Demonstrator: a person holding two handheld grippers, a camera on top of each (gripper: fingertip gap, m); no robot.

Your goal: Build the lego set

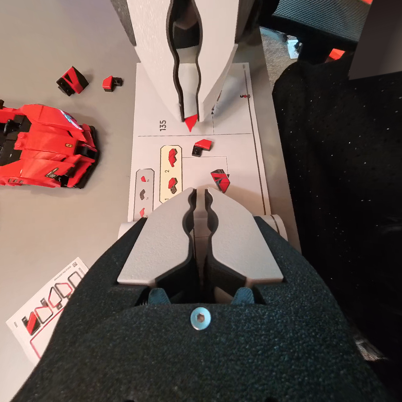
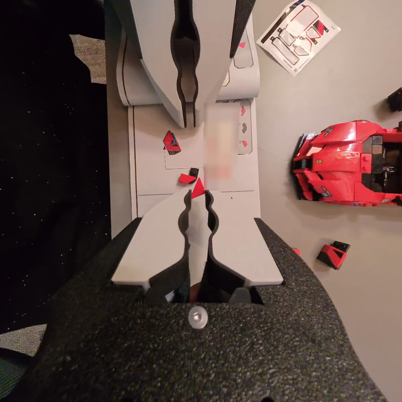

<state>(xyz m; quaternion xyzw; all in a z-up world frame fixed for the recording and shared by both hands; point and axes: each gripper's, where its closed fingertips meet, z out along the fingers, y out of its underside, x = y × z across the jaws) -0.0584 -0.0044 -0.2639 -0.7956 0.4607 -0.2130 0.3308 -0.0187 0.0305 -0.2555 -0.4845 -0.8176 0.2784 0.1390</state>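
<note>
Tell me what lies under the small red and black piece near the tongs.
The red and black piece rests on the open instruction booklet, which lies on the grey table. The print directly beneath it is covered.

The instruction booklet (image 1: 237,143) bears a step number (large, black); the sticker sheet (image 1: 43,309) carries tiny print; the car (image 1: 47,148) shows a yellow badge.

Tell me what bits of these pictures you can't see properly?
- Red car: left wrist view, its back is cut off by the left edge.
- Instruction booklet: right wrist view, a blurred patch covers part of the page.
- Sticker sheet: left wrist view, partly behind the left gripper.
- Small red piece: its gripped end is hidden inside the right gripper jaws.
</note>
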